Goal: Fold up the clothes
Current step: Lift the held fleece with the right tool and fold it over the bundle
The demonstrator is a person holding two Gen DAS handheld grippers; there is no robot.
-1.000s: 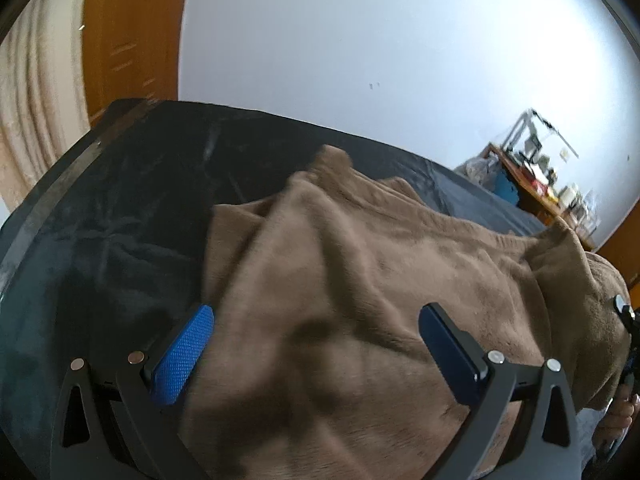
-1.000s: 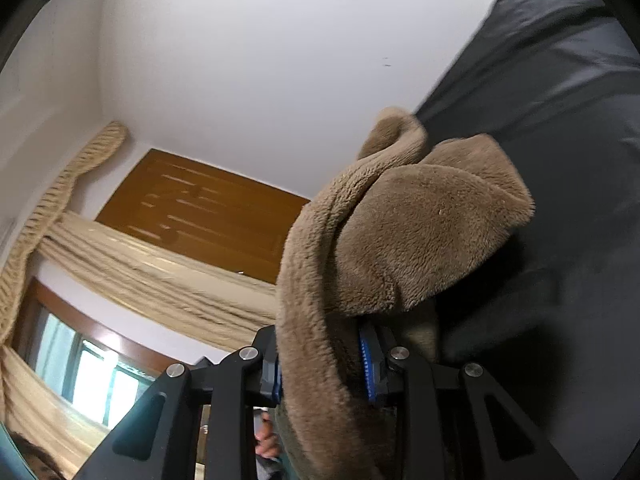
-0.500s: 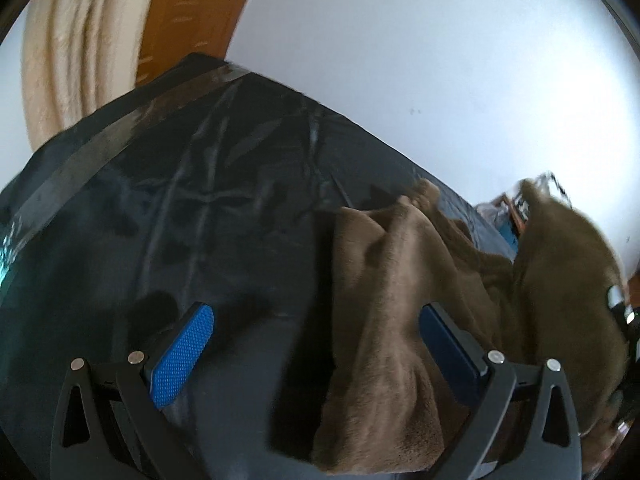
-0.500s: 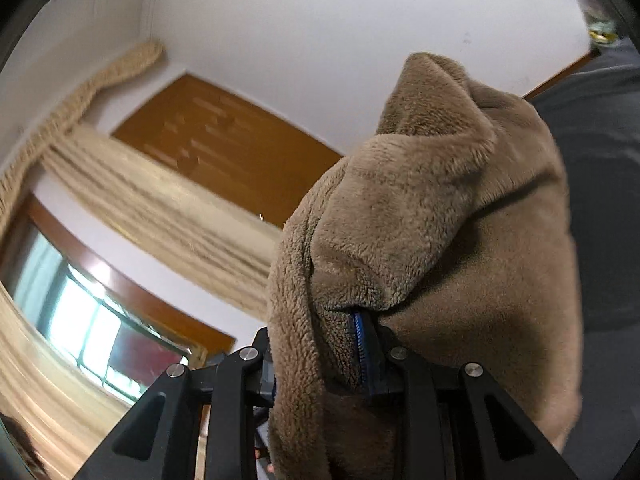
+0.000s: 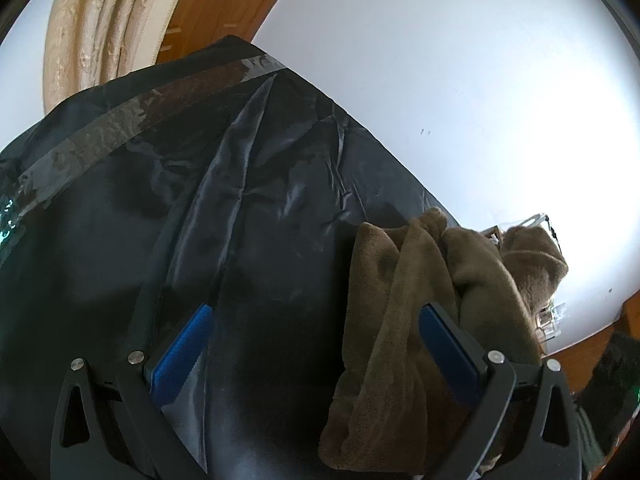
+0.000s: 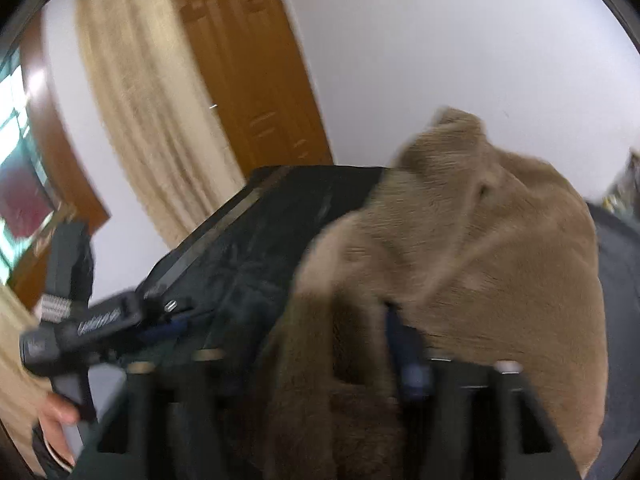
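Observation:
A brown fleece garment [image 5: 392,320] lies bunched on the black sheet-covered table [image 5: 240,200], at the right in the left wrist view. My left gripper [image 5: 316,348] is open above the sheet, and the garment's edge reaches in beside the right blue pad [image 5: 448,348]. The right wrist view is blurred. There the fleece [image 6: 480,248] hangs over and between the fingers of my right gripper [image 6: 320,344], whose jaws are opening. Only its right pad [image 6: 400,340] shows. The left gripper [image 6: 80,332] appears at the left edge, held by a hand [image 6: 56,412].
Grey tape [image 5: 120,128] runs along the table's far left edge. Behind it hang a cream curtain [image 5: 104,28] and a wooden door [image 5: 208,12] against a white wall. A cluttered shelf [image 5: 548,320] stands at the far right.
The left gripper slid left off the fleece onto bare black sheet. The right gripper swung round with the fleece, and its jaws went from clamped on it to spread apart.

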